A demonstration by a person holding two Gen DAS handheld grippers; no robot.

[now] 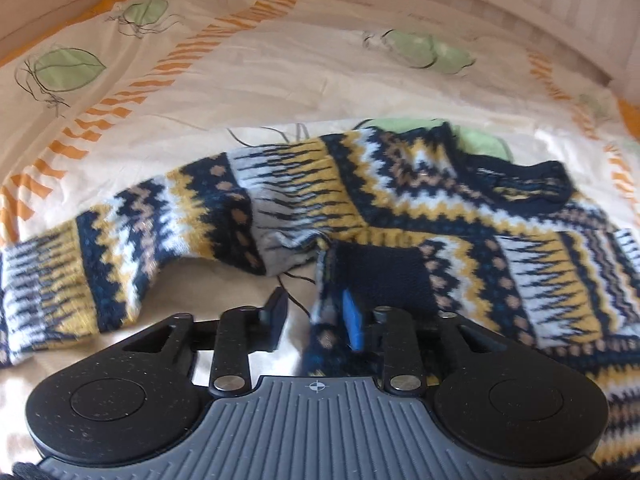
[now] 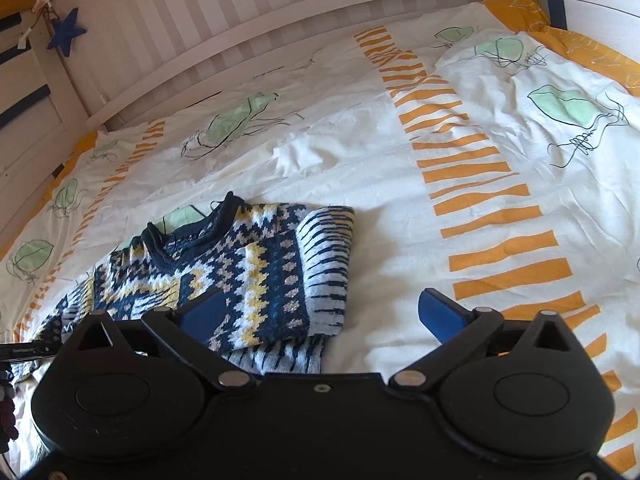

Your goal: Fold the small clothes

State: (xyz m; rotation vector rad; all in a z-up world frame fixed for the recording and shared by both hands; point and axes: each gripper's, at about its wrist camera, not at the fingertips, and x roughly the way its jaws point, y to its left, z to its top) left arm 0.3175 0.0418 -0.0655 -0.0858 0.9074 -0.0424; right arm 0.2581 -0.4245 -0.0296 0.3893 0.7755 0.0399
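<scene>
A small knitted sweater [image 1: 420,208], patterned navy, yellow, white and tan, lies on the bed. In the left wrist view one sleeve [image 1: 132,236] stretches out to the left. My left gripper [image 1: 316,312] is open, with a bunched fold of the sweater's lower edge [image 1: 328,320] between its blue pads, against the right pad. In the right wrist view the sweater [image 2: 248,268] lies at lower left with its right side folded over the body. My right gripper [image 2: 320,314] is wide open and empty, hovering over the sweater's right edge.
The bed is covered by a cream duvet [image 2: 400,152] with orange stripes and green leaf prints. White slatted bed rails [image 2: 240,20] run along the far side. A blue star ornament [image 2: 66,32] hangs at the upper left.
</scene>
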